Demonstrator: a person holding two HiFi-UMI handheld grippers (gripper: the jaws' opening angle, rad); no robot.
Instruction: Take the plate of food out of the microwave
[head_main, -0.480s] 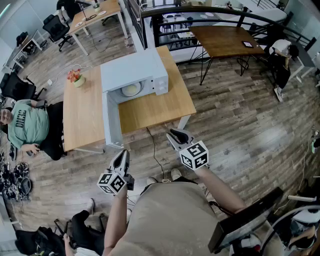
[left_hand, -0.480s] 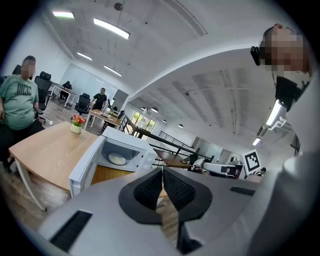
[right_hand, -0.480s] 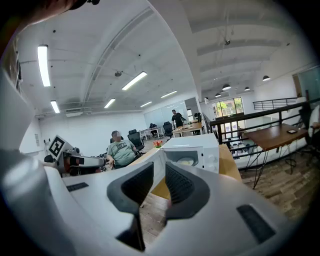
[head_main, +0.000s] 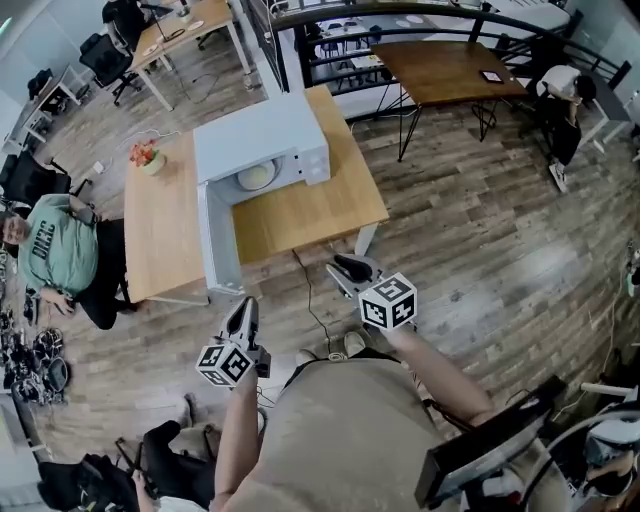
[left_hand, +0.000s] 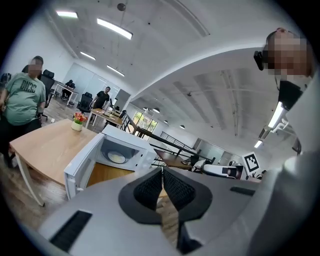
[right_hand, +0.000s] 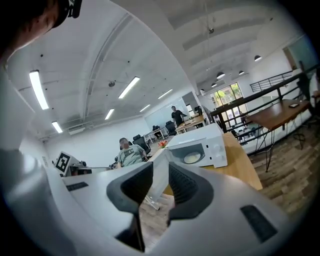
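Microwave (head_main: 262, 140) door (head_main: 218, 240) open; plate (head_main: 256, 176) inside, probably with food, at 11 o'clock. Left gripper (head_main: 243, 308) jaws together, right gripper (head_main: 345, 266) jaws slightly apart, both empty. Reach, grasp, withdrawal not yet done.

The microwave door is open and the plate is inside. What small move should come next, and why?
Probably step closer and bring the right hand-held gripper toward the microwave opening. The door is swung wide and the plate sits inside in plain view, but the right and the left hand-held gripper are both empty and well short of the table.
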